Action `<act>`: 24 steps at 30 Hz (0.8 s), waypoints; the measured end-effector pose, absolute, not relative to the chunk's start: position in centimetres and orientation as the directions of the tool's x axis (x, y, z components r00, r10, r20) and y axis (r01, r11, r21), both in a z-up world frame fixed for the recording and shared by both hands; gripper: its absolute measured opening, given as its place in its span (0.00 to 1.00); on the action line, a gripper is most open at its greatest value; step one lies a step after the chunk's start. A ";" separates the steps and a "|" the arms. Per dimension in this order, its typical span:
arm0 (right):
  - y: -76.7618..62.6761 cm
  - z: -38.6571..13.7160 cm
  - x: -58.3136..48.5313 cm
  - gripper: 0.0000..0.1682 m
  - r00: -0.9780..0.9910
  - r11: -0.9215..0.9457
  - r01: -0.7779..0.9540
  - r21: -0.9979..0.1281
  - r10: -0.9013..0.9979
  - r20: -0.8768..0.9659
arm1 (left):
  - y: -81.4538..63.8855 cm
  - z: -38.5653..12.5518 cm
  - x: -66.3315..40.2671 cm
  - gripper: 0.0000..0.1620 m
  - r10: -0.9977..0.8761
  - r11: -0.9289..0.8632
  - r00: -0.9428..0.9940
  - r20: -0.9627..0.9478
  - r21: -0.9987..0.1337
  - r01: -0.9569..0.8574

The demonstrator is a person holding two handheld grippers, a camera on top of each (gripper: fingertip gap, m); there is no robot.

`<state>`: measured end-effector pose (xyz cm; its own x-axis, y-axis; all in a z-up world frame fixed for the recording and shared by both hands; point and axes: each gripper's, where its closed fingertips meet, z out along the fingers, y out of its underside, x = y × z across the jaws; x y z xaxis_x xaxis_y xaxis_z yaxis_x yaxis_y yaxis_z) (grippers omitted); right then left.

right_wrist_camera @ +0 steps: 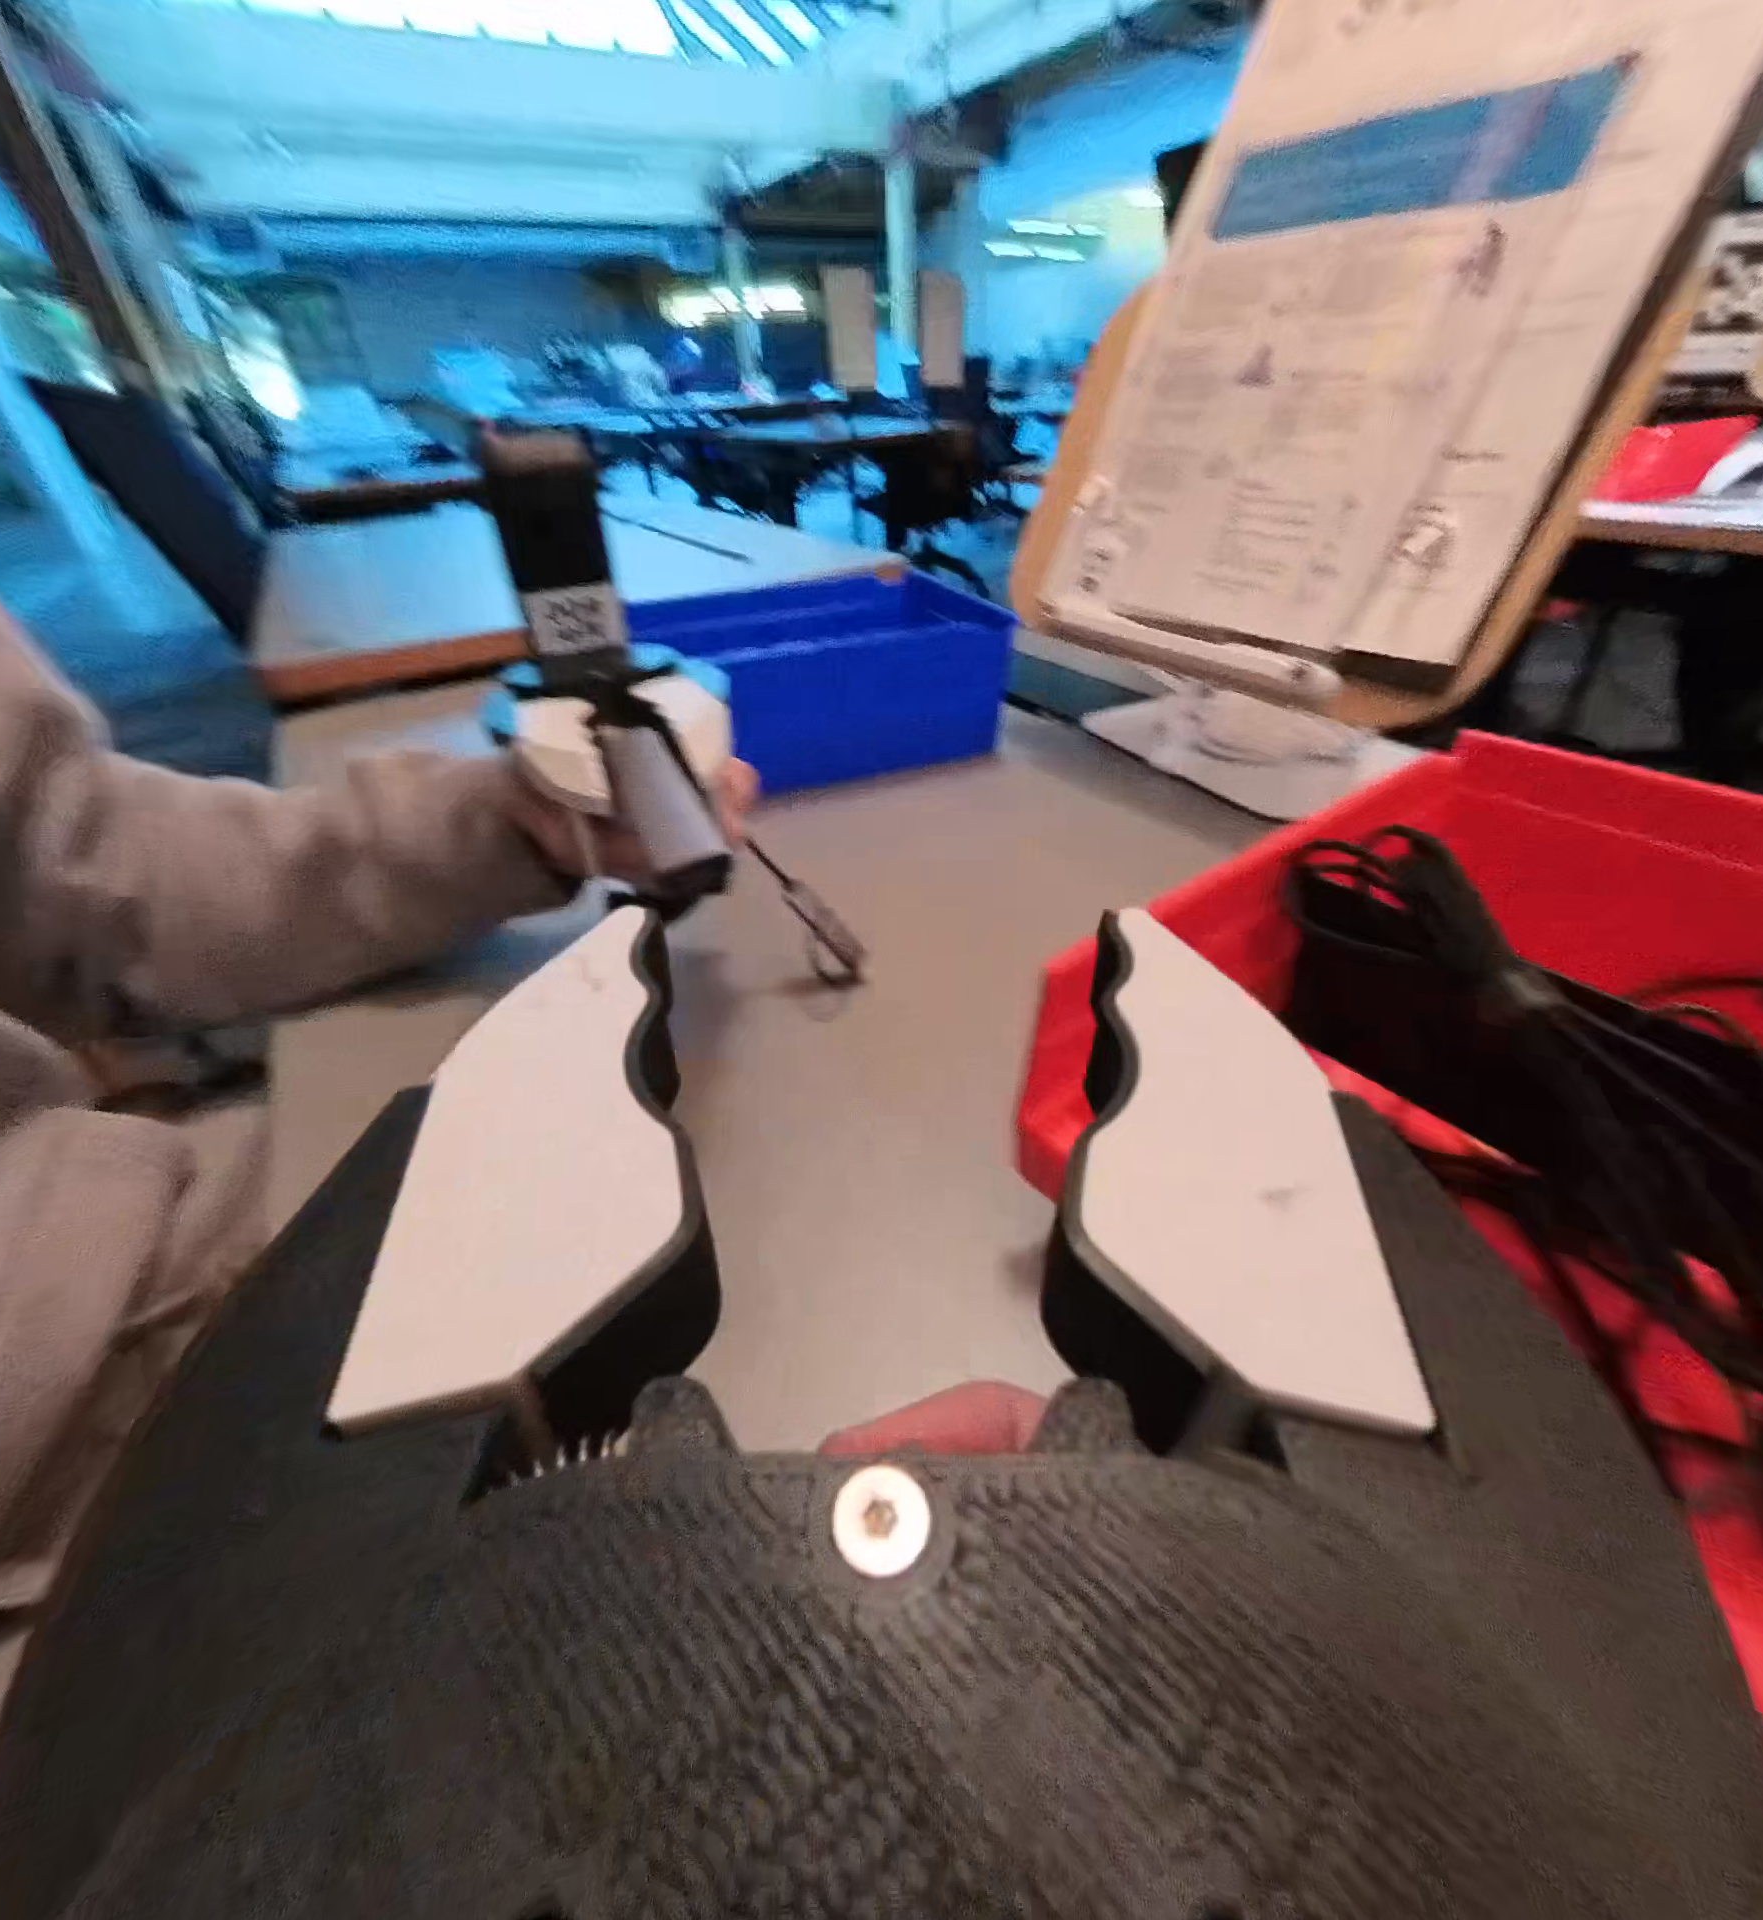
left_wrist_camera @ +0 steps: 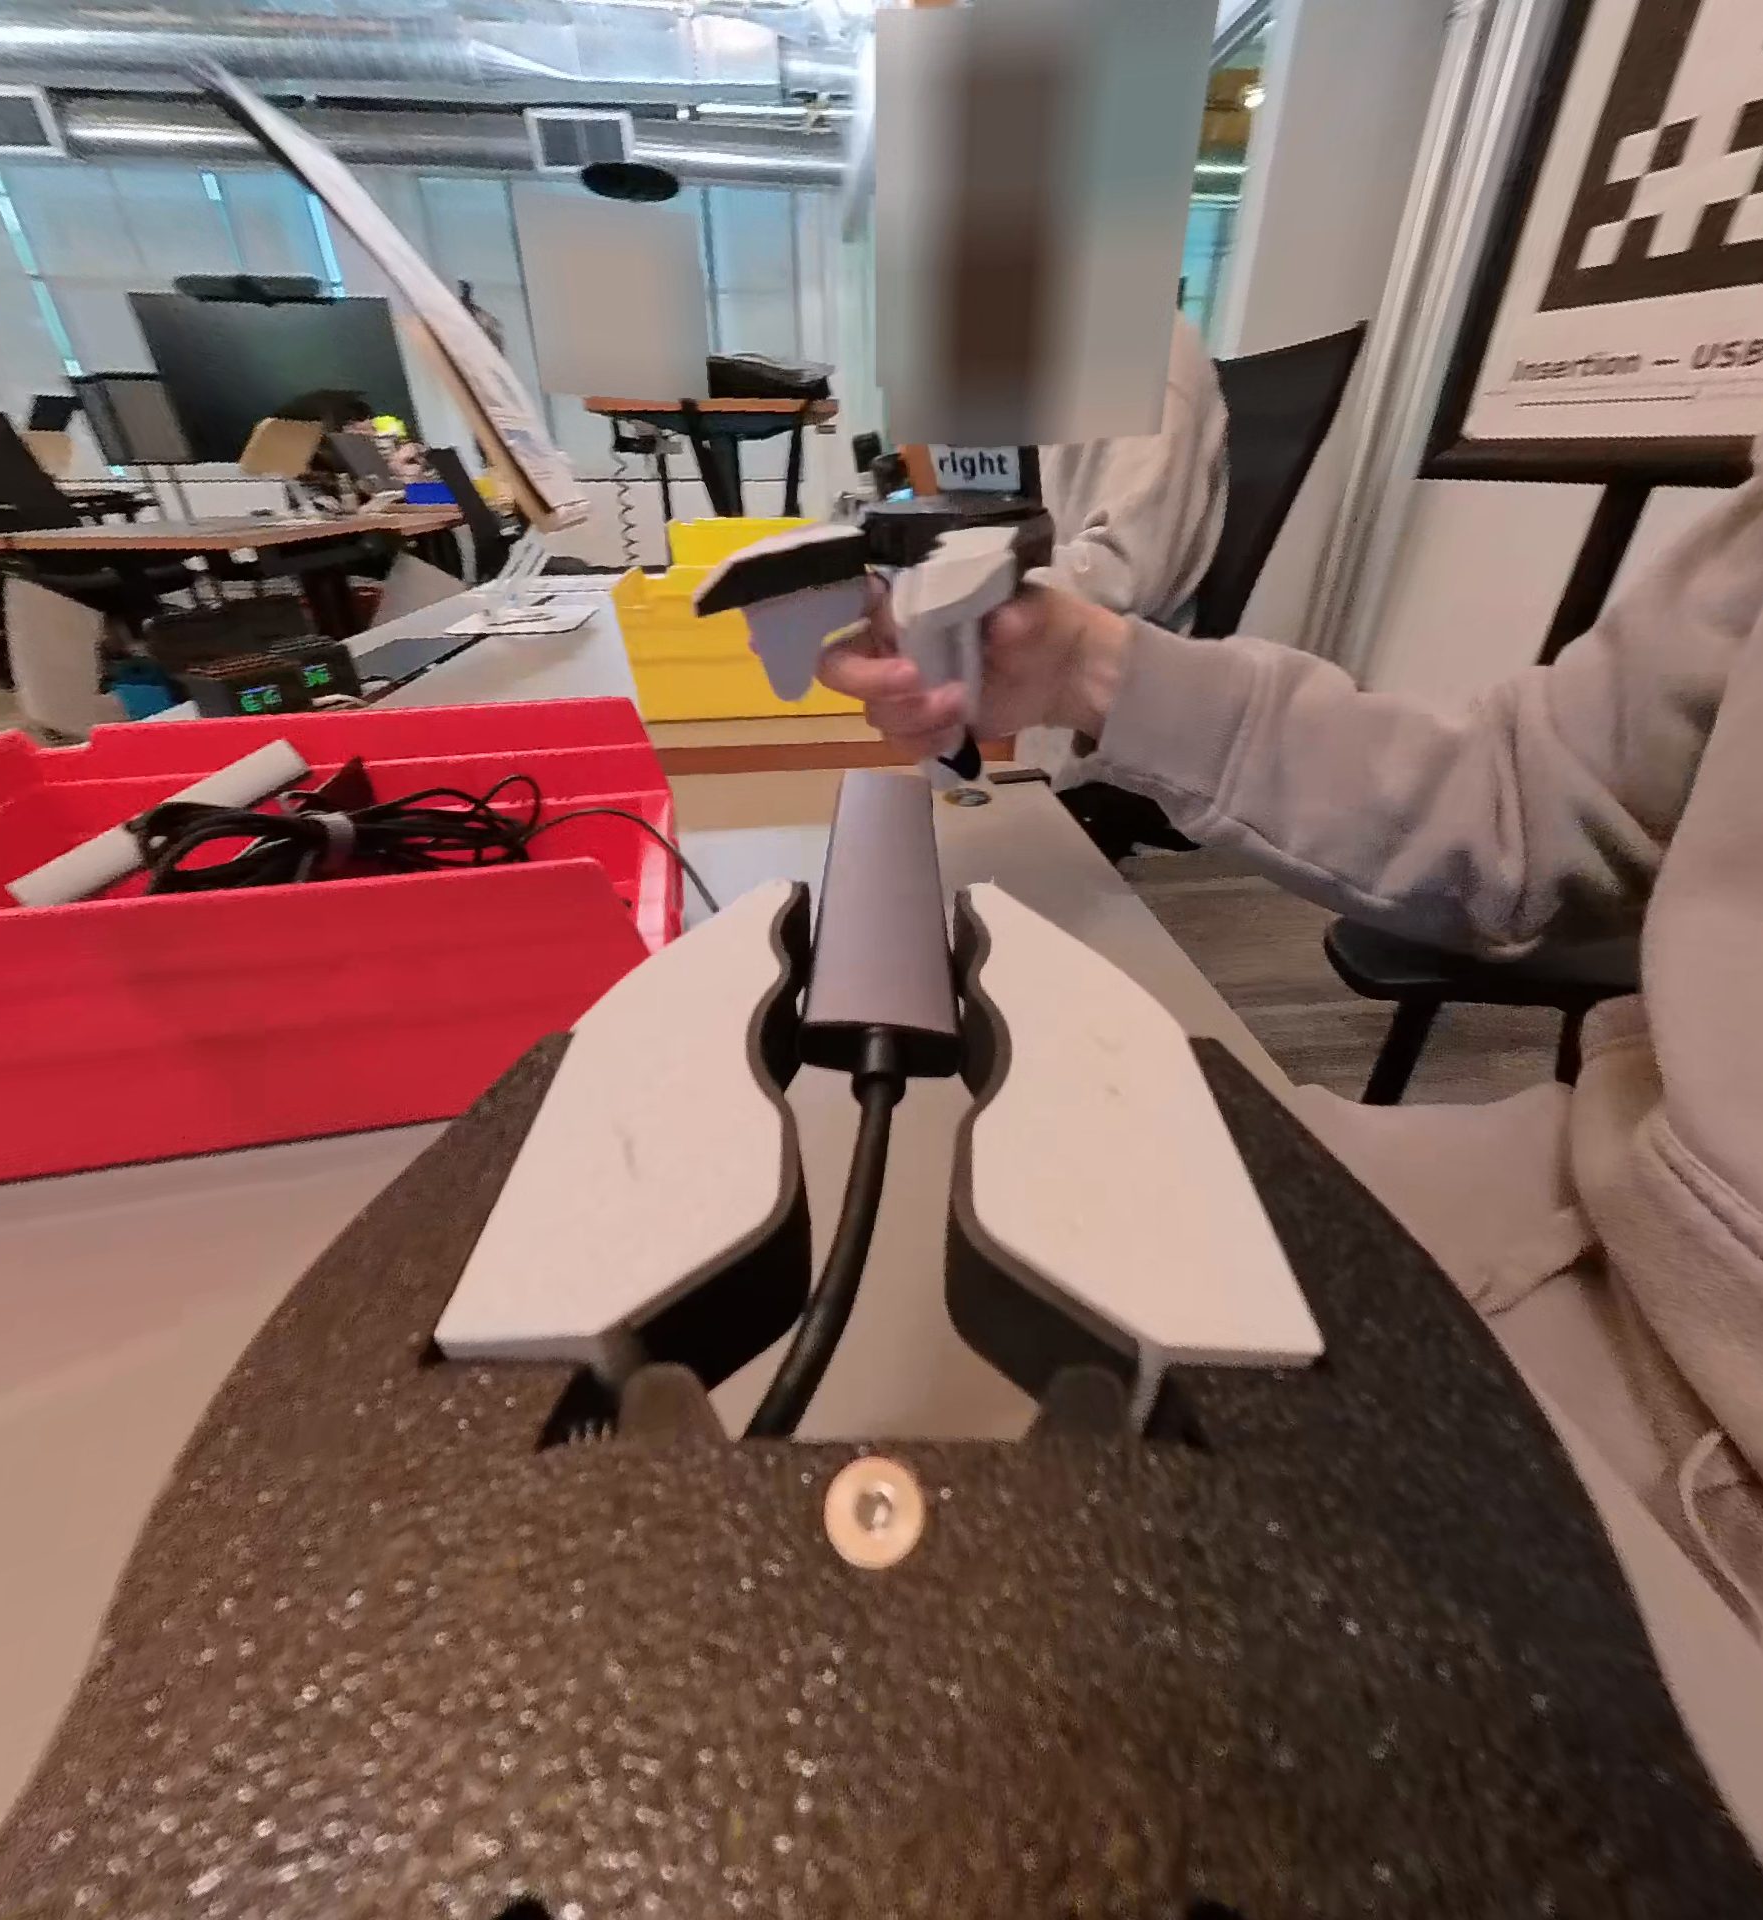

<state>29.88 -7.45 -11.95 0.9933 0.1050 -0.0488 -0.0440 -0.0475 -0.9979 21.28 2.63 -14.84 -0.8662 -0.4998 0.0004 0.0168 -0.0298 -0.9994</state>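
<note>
My left gripper (left_wrist_camera: pixel 879 904) is shut on a grey metal adapter bar (left_wrist_camera: pixel 882 894), held above the pale table (left_wrist_camera: pixel 170 1351). The bar points forward, and its black cable (left_wrist_camera: pixel 846 1247) runs back between the fingers. The left gripper with the bar also shows in the right wrist view (right_wrist_camera: pixel 664 810), and the cable's small plug (right_wrist_camera: pixel 833 951) hangs down to the table. My right gripper (right_wrist_camera: pixel 882 935) is open and empty above the table, next to the red bin (right_wrist_camera: pixel 1064 1039). It shows farther off in the left wrist view (left_wrist_camera: pixel 763 623), held in a hand.
The red bin (left_wrist_camera: pixel 285 997) holds a bundle of black cable (left_wrist_camera: pixel 337 831) and a white bar (left_wrist_camera: pixel 160 821). Yellow bins (left_wrist_camera: pixel 711 655) and a blue bin (right_wrist_camera: pixel 856 675) stand farther back. A clipboard on a stand (right_wrist_camera: pixel 1376 364) leans over the table. A person in a beige sleeve (left_wrist_camera: pixel 1428 790) sits at right. About 15 cm separates my left fingertips from my right.
</note>
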 end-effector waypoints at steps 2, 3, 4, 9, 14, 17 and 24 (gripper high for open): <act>-7.0 -11.5 26.6 0.37 0.977 0.049 -0.070 -0.996 0.204 -0.059 | 2.1 -15.1 21.2 0.16 -0.456 -0.040 -0.890 0.005 -0.999 0.015; -6.4 -11.8 25.7 0.36 0.977 0.065 -0.056 -0.996 0.208 -0.041 | 1.8 -15.0 21.1 0.16 -0.441 -0.049 -0.897 0.004 -0.999 0.020; -5.6 -12.4 25.1 0.38 0.978 0.048 -0.041 -0.998 0.208 -0.030 | 1.5 -14.9 20.8 0.16 -0.425 -0.060 -0.905 0.003 -0.998 0.025; -3.2 -13.7 21.9 0.38 0.956 0.043 0.031 -0.999 0.289 0.043 | 0.6 -14.0 19.0 0.16 -0.348 -0.064 -0.937 -0.027 -0.997 0.052; -2.3 -13.0 20.1 0.23 0.928 0.094 -0.017 -0.995 0.373 0.019 | 1.0 -13.3 18.6 0.16 -0.347 -0.098 -0.937 -0.037 -0.992 0.075; -1.5 -13.5 19.8 0.18 0.935 0.062 -0.002 -0.998 0.354 0.020 | 1.0 -13.3 18.5 0.16 -0.351 -0.077 -0.935 -0.057 -0.993 0.089; -0.9 -12.8 19.3 0.14 0.945 0.087 0.066 -0.994 0.313 0.090 | 1.2 -13.0 18.3 0.16 -0.351 -0.079 -0.934 -0.071 -0.991 0.105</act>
